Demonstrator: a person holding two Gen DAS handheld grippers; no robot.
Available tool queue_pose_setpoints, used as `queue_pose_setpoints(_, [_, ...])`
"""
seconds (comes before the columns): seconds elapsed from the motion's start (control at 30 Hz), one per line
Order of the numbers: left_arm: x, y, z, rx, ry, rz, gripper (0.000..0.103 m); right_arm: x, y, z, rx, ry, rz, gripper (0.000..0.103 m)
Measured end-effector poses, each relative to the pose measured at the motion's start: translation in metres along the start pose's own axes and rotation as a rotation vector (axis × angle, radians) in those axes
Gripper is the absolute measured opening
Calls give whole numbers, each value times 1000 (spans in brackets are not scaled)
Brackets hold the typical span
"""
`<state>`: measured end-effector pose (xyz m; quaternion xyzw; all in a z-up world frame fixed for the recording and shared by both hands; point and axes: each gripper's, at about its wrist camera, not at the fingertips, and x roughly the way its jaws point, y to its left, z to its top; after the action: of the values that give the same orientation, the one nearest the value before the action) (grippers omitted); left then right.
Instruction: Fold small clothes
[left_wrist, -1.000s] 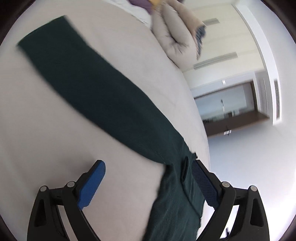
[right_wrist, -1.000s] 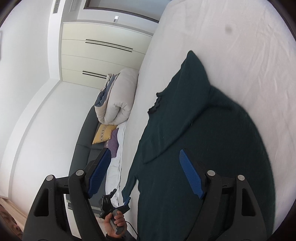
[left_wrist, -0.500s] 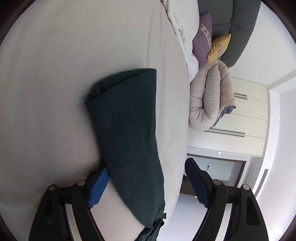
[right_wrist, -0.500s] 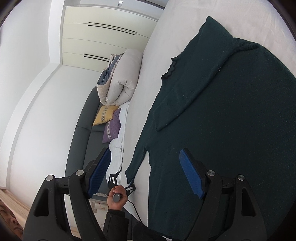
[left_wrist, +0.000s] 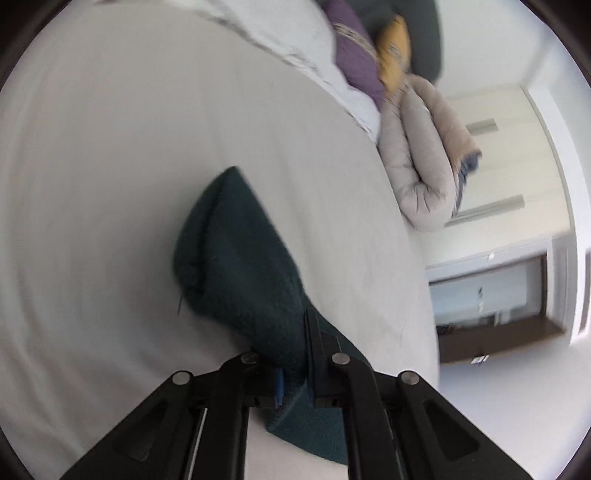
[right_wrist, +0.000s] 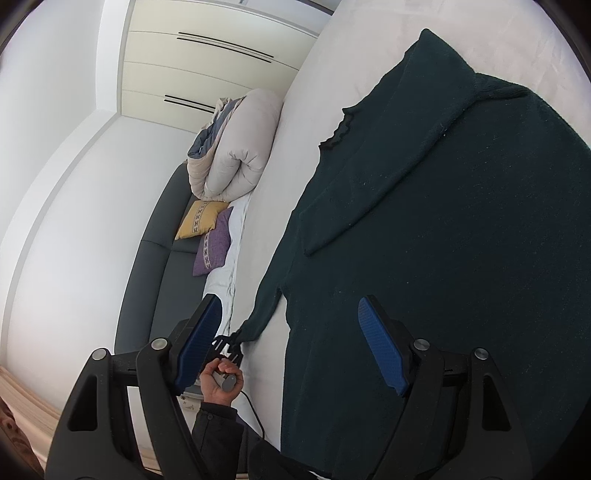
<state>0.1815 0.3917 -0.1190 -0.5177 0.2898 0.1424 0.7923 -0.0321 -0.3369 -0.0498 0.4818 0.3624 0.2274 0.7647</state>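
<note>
left wrist view: left gripper (left_wrist: 295, 354) at bottom centre, jaws have just been closing and are now clamped on the dark green sleeve (left_wrist: 236, 266); cloth sits between the pads.
sleeve: runs from the jaws up to frame centre, doubled over on itself, rounded folded end pointing up; rest of it lies on the white bed sheet (left_wrist: 110, 166).
left view blur: moderate, edges of the cloth are soft.
left view background: rolled beige duvet (left_wrist: 421, 162) at upper right on the bed edge, purple cushion (left_wrist: 354, 62) and yellow cushion (left_wrist: 395, 51) above it at the top edge.
right wrist view: right gripper (right_wrist: 291, 343) at bottom centre, jaws wide apart, blue pads (right_wrist: 380, 347) clear of any cloth, nothing between them.
sweater: dark green sweater (right_wrist: 461, 240) fills the right half of the frame, spread flat on the sheet; one sleeve lies folded diagonally across its body in the upper right part.
other sleeve: trails down and left from the body to lower centre, where its cuff meets the left gripper's black fingers.
hand: person's hand (right_wrist: 219, 382) in a dark cuff, lower left of centre, wrapped round the left gripper's handle.
right view background: duvet, both cushions and a grey headboard (right_wrist: 147, 280) at left centre; cream wardrobe doors (right_wrist: 207, 62) at top.
</note>
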Motion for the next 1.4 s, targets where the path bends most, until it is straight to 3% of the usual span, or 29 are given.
queue_pose_setpoints(0.1, [2, -91, -37, 433, -23, 100, 7, 5, -3, 5, -8, 2, -21, 75])
queue_pose_setpoints(0.23, [12, -198, -172, 1120, -78, 173, 8, 18, 0, 17, -27, 10, -40, 75])
queue_pose_setpoints(0.33, [20, -217, -272, 1503, -172, 223, 8, 40, 0, 31, -21, 44, -62, 75])
queue_pose_setpoints(0.4, [23, -210, -317, 1627, -192, 231, 8, 62, 1, 37, -15, 88, -59, 75])
queue_pose_setpoints(0.53, [31, -192, -351, 1709, -179, 252, 8, 109, -6, 42, 19, 167, -52, 75])
queue_pose_setpoints(0.7, [25, -183, -353, 1702, -218, 262, 8, 168, -21, 37, 136, 291, 41, 75])
queue_pose_setpoints(0.87, [23, -179, -352, 1688, -229, 259, 8, 218, -32, 24, 239, 383, 76, 74])
queue_pose_setpoints(0.93, [22, -180, -351, 1684, -230, 256, 8, 230, -30, 22, 250, 398, 92, 68])
queue_pose_setpoints(1.0, [23, -179, -351, 1677, -230, 257, 8, 243, -28, 19, 254, 425, 106, 49])
queue_pose_setpoints(1.07, [23, -179, -350, 1672, -229, 253, 8, 256, -27, 15, 247, 460, 95, 36])
queue_pose_setpoints(1.13, [22, -180, -350, 1668, -231, 250, 8, 264, -26, 11, 233, 467, 73, 31])
queue_pose_setpoints(1.17, [22, -180, -349, 1664, -227, 247, 9, 265, -25, 10, 221, 463, 68, 20])
queue_pose_setpoints(1.2, [22, -180, -348, 1660, -218, 245, 12, 265, -23, 10, 199, 453, 53, 10])
queue_pose_setpoints(1.27, [20, -179, -349, 1662, -198, 236, 17, 259, -15, 18, 131, 415, 14, 7])
queue_pose_setpoints(1.3, [18, -179, -350, 1669, -195, 231, 28, 256, -9, 23, 92, 397, -6, 7])
queue_pose_setpoints(1.33, [14, -179, -352, 1676, -200, 228, 48, 249, -2, 31, 46, 380, -37, 7])
queue_pose_setpoints(1.4, [1, -182, -355, 1668, -217, 188, 76, 236, 15, 49, -46, 347, -81, 7])
